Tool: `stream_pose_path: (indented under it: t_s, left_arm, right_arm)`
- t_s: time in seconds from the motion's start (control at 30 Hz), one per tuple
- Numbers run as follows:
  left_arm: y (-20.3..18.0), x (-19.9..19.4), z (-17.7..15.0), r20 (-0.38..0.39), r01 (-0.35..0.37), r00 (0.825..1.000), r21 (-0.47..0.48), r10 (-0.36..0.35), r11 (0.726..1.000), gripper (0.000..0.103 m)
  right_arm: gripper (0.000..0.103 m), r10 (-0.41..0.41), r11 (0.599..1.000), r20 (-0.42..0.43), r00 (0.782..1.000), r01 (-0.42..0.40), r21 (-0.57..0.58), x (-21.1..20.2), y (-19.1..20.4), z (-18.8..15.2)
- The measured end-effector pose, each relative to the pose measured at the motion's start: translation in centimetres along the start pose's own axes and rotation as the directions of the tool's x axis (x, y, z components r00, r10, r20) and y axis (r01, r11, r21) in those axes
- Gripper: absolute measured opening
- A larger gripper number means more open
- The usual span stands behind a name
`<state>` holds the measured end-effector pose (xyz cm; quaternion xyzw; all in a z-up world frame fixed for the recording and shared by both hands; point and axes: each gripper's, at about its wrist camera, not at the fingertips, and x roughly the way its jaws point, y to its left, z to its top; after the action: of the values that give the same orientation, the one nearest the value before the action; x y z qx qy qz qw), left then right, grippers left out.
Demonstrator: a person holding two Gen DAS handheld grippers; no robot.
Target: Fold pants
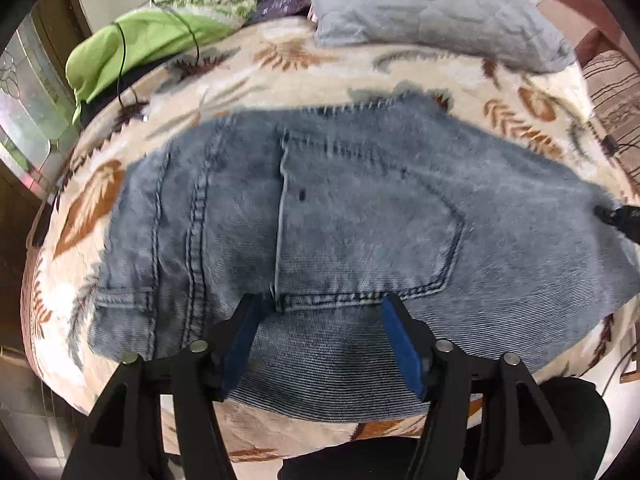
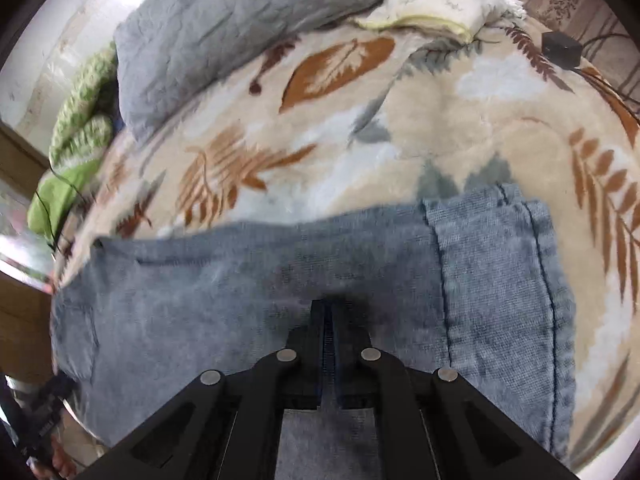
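Faded blue denim pants (image 1: pixel 340 220) lie folded flat on a leaf-patterned blanket (image 1: pixel 280 64) covering a bed. The left gripper (image 1: pixel 320 308) hovers over the back pocket, fingers spread apart. The right gripper (image 2: pixel 329 308) has its fingers pressed together on the denim. Denim looks heavy, fairly stiff; best grasped at thick seamed edges.

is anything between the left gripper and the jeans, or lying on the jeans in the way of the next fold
Nothing visible. The left gripper hangs open right over the jeans, near the back pocket, with no object between. The denim's top surface is bare. The grey pillow and green cloth sit apart, further back on the blanket.
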<state>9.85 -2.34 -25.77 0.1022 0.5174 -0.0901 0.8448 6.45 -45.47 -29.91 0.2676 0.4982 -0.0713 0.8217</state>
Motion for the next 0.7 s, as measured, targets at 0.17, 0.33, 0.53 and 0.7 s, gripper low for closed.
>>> stream_pose_path:
  t_s: [0.17, 0.33, 0.53, 0.7]
  left_arm:
    - [-0.1, 0.5, -0.1, -0.021, -0.015, 1.000, -0.017, 0.015, 1.000, 0.077]
    - [0.7, 1.2, -0.5, -0.043, 0.012, 0.999, -0.077, -0.015, 0.997, 0.088]
    - [0.0, 1.7, -1.3, -0.034, 0.020, 0.999, -0.057, -0.022, 0.998, 0.102]
    - [-0.2, 1.9, -1.7, -0.038, 0.021, 0.999, -0.038, -0.023, 0.999, 0.103]
  right_arm:
    - [0.006, 0.032, 0.998, 0.031, 0.999, -0.034, 0.059, -1.2, -0.9, -0.1]
    - [0.006, 0.063, 0.997, 0.058, 0.996, -0.065, 0.035, -3.5, -0.6, -1.9]
    - [0.006, 0.055, 0.998, 0.019, 0.998, -0.054, -0.016, -4.7, 0.4, -5.3]
    - [0.006, 0.021, 0.999, -0.014, 1.000, -0.022, -0.036, -3.8, 0.6, -7.4]
